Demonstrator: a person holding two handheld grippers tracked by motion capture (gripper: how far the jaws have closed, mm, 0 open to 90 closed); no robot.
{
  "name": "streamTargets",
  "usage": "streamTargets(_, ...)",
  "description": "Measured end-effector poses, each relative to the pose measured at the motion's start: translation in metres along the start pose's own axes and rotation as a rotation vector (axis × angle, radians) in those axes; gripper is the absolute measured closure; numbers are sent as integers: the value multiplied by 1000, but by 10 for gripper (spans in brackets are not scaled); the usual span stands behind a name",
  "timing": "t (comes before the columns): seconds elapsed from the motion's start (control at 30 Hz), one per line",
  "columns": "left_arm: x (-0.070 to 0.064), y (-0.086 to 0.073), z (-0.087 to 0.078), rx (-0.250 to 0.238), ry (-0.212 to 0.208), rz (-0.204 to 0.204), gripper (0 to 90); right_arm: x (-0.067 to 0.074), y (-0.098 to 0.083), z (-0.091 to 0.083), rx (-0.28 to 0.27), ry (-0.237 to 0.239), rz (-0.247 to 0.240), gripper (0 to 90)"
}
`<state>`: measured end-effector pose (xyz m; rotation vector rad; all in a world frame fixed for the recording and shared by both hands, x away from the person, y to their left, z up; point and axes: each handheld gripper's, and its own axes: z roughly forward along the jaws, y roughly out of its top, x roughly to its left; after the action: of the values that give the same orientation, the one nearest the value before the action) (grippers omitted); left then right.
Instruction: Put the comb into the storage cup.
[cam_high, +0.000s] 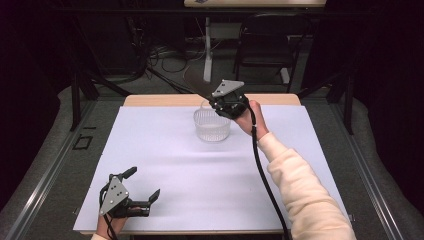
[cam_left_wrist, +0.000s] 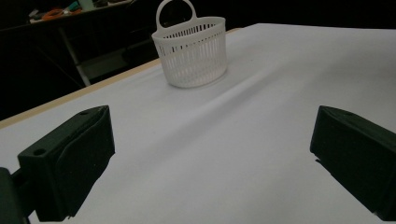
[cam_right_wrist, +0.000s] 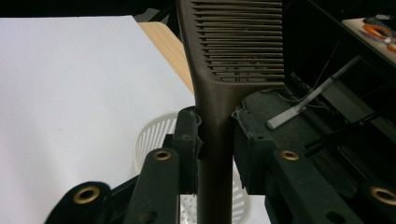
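Gripping a brown slotted spatula (cam_right_wrist: 219, 93) by its handle, the right gripper (cam_high: 220, 102) holds the tool just above the white basket (cam_high: 212, 125). In the right gripper view its two jaws press on the narrow neck of the handle from both sides, and the slotted blade rises ahead of them, away from the person. In the high view the blade slants up and back past the far edge of the desk (cam_high: 150, 150), so the handle end is the one nearest the basket's open top. That pose suggests the spatula is meant to go into the basket handle first, or has been lifted out of it; I cannot tell which.

The basket stands upright on the white cover near the far middle of the desk, its loop handle on the far side.

Well apart, at the near left corner, the left gripper (cam_high: 145, 185) rests low over the cover with its jaws wide open and nothing between them, seemingly waiting its turn.
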<state>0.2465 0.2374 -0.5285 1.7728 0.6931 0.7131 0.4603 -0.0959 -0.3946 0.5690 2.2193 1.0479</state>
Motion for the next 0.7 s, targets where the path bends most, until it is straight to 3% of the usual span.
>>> streamTargets(0.7, 0, 0, 0, 3, -2, 8, 0, 2, 1, 16, -6, 3, -19, 727)
